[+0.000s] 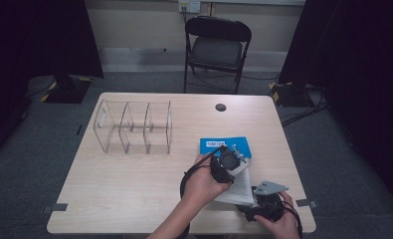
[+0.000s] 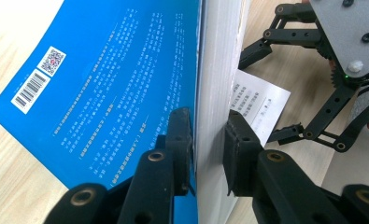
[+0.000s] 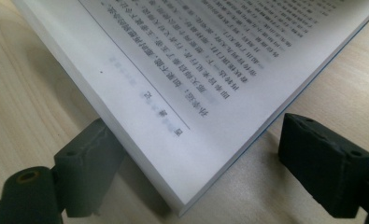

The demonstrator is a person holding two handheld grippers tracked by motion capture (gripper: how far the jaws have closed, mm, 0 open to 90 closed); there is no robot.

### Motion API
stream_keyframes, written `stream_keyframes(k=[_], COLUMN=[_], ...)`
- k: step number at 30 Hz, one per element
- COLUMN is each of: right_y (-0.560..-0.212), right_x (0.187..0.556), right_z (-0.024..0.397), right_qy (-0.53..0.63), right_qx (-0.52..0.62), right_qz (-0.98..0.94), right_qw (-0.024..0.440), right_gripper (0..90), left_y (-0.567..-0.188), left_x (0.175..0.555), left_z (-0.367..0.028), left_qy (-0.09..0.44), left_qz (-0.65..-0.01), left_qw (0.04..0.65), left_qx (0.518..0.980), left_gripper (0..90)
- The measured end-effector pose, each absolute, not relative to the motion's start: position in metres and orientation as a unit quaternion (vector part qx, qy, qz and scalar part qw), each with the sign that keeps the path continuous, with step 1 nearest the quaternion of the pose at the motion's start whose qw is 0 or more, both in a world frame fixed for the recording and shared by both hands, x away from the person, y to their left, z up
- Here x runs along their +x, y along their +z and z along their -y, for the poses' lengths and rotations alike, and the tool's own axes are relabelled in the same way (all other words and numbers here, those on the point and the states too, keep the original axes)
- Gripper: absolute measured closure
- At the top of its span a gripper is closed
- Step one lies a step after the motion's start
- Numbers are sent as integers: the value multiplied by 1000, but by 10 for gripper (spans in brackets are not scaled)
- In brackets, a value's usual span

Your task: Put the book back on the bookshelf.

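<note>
Two grippers work one book (image 1: 230,164) at the near right of the tabletop (image 1: 134,189): the left gripper (image 2: 209,140) clamps its jaws on the page block, lifting it open, while the right gripper (image 3: 210,172) straddles the near corner, jaws wide.

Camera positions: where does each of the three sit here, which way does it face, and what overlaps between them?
High view: above the person's side, facing forward and down on the table, clear organizer and book; both hands enter from the bottom.
Left gripper view: on the left gripper, whose jaws clamp the book's raised pages; the right gripper shows beyond.
Right gripper view: on the right gripper, jaws open around the book's corner.
Shared: the book.
</note>
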State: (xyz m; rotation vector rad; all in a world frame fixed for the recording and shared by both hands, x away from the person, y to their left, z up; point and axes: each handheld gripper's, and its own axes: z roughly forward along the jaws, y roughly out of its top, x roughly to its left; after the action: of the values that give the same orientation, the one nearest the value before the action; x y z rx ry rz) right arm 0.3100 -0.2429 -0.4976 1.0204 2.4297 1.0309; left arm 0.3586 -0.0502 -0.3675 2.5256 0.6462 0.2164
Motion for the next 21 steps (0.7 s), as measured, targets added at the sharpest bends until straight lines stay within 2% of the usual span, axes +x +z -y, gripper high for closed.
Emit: stream_keyframes(k=[5, 12, 17, 21], right_y=[-486, -482, -479, -482], right_x=[306, 304, 306, 312], right_z=[246, 247, 253, 258], right_qy=[380, 390, 407, 426], right_qx=[351, 346, 350, 358], right_qz=[-836, -832, -816, -808], right_qw=[184, 191, 212, 192], right_gripper=[175, 214, 290, 277], left_y=[-368, -370, -372, -372], left_x=[358, 357, 356, 355], left_z=[50, 52, 55, 54], left_qy=[80, 82, 80, 82], left_qz=[-236, -235, -233, -234], left_qw=[261, 262, 263, 265], left_qx=[933, 932, 933, 932], left_gripper=[745, 744, 741, 741])
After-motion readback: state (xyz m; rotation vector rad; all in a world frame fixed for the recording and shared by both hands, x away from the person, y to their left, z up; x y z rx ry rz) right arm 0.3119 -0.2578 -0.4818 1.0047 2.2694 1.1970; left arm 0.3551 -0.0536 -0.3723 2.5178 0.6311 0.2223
